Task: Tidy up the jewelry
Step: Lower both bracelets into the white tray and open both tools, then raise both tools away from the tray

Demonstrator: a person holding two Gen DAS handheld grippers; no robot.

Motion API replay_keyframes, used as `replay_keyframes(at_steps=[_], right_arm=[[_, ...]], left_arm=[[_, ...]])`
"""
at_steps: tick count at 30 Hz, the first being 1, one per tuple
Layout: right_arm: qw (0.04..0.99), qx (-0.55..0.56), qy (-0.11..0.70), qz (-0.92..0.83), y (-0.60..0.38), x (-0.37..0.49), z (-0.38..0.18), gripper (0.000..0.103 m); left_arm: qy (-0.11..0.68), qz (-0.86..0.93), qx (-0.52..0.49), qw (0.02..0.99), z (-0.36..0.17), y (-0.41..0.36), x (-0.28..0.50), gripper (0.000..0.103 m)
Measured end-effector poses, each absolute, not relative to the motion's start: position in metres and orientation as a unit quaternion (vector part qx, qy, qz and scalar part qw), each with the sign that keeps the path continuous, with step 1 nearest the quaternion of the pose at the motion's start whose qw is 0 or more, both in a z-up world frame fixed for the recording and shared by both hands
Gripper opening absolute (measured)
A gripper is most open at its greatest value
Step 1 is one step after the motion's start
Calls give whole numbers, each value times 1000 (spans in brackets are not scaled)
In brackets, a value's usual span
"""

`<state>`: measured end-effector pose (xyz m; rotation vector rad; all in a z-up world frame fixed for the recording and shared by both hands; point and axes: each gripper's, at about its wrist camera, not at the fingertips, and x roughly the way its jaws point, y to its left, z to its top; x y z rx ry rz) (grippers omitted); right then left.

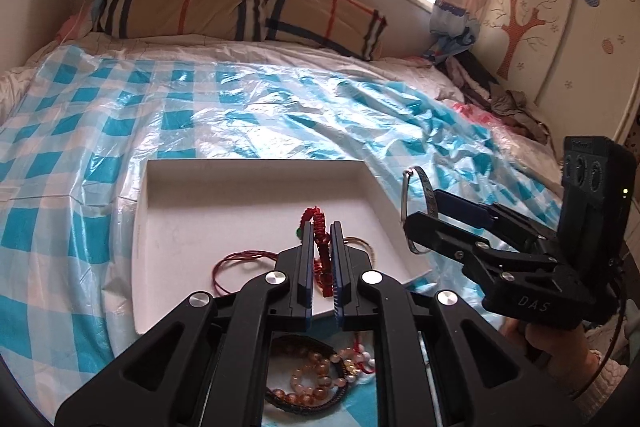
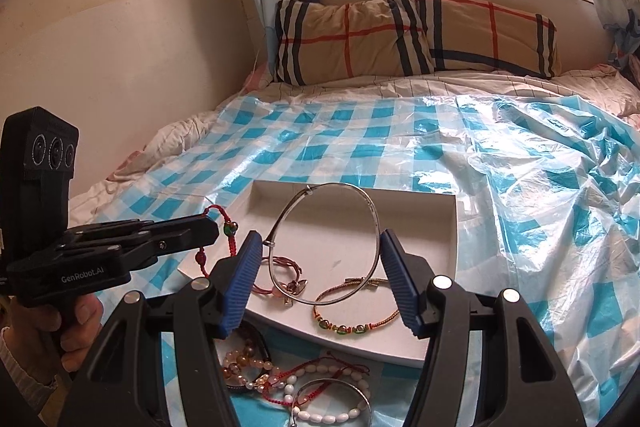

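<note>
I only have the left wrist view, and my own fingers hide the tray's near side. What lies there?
Observer: A cord bracelet with green beads lies in the white tray, by its near edge.
Operator: Is the other hand's bangle held properly? I see it edge-on.
Observer: The silver bangle sits across the right hand-held gripper, one blue pad on each side, above the tray.
Operator: Any more bangles left outside?
Observer: A second bangle lies on the checked sheet in front of the tray, among bead bracelets.

Black left gripper [image 2: 212, 229] body: "GenRobot.AI"
Black right gripper [image 1: 420, 203] body: "DAS"
</note>
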<state>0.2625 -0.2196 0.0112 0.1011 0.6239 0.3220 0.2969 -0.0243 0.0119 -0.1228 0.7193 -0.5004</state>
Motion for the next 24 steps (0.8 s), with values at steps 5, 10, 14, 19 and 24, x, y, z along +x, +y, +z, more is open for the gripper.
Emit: replay_keyframes(at_steps=[5,10,14,19,24], right_arm=[[941,75,295,147,-233,249,20,64],[945,73,284,145,-238,199,38,71],[948,75,276,138,-241,151,50,80],[950,85,271,129,-243,92,58,85],[949,103,272,123,-243,53,59,88]], left_arm=[[361,-180,-38,914,7,-17,297,18],[342,-140,26,929,26,-20,254,50],[329,-125,56,934,43,-23,208,59],[316,-112,72,939,59,-27,151,65],[302,-100,70,945,71,-26,104,73]])
